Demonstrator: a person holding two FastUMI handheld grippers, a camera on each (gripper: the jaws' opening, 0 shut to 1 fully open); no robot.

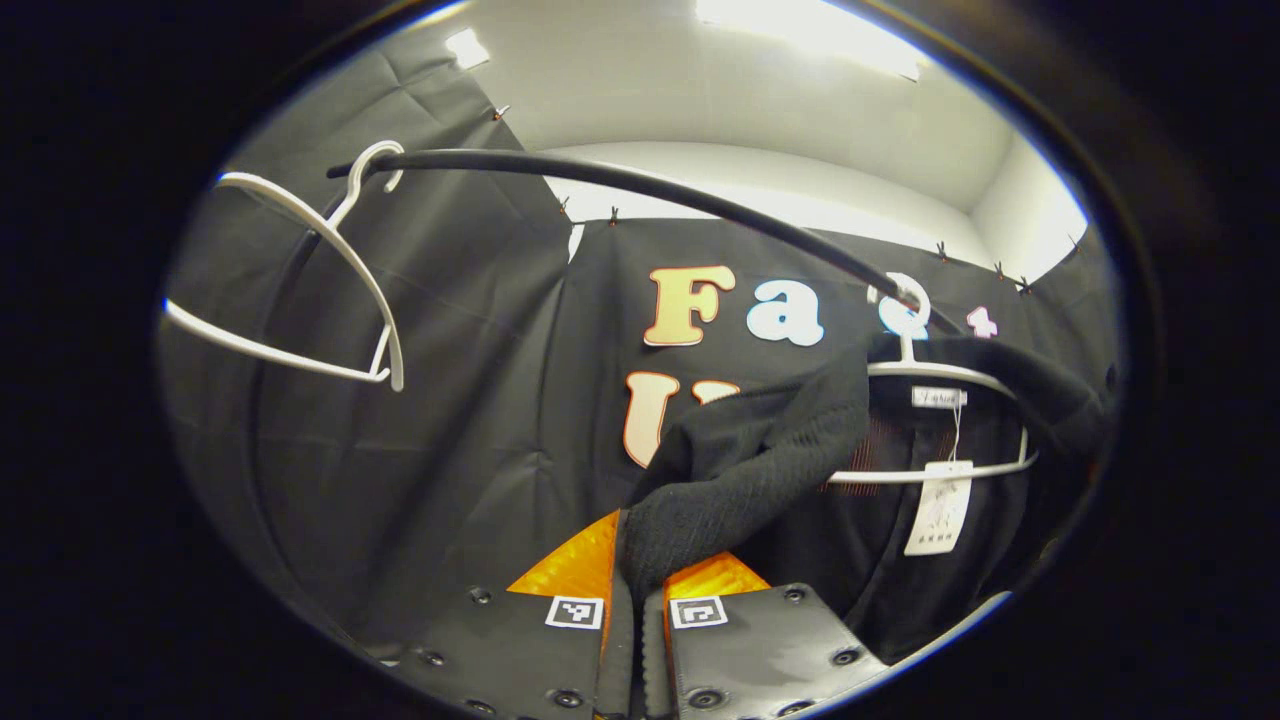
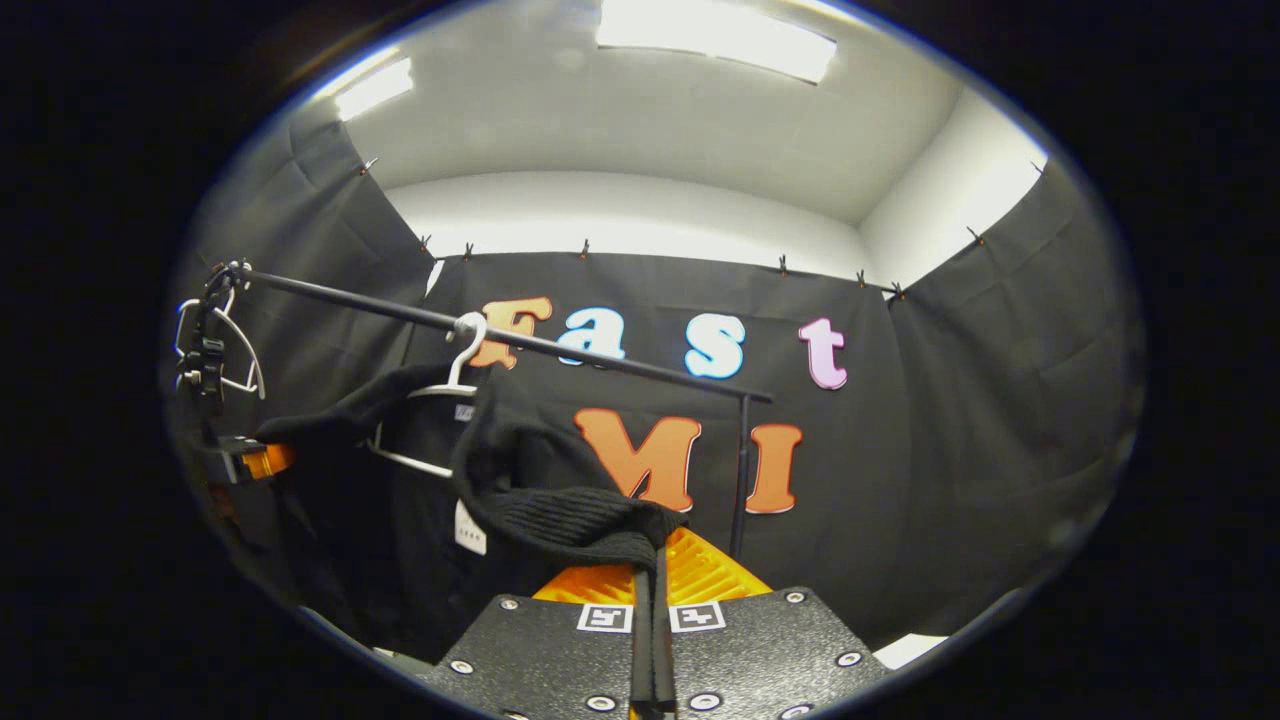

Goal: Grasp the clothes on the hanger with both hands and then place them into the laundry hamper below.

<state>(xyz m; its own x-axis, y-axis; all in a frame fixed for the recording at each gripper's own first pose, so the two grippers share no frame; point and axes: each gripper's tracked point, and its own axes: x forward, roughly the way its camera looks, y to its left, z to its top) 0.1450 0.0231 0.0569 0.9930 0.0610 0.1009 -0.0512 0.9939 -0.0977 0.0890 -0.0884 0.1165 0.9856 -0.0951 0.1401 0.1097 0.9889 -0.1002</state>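
Note:
A black knit garment [image 1: 760, 460] hangs on a white hanger [image 1: 940, 470] on the black rail [image 1: 640, 185]. My left gripper [image 1: 637, 590] is shut on the garment's ribbed shoulder edge, pulled out toward the camera. In the right gripper view the same garment [image 2: 540, 500] drapes from its hanger [image 2: 455, 385] on the rail [image 2: 560, 350]. My right gripper [image 2: 652, 575] is shut on its other shoulder edge. The left gripper [image 2: 245, 460] shows far left there, orange, holding the cloth. A white tag [image 1: 938, 505] dangles inside the collar.
An empty white hanger [image 1: 330, 270] hangs at the rail's left end. A second empty hanger [image 2: 215, 345] sits at the rail's end in the right gripper view. The rail's upright post [image 2: 740, 470] stands right of the garment. Black cloth walls surround the rack.

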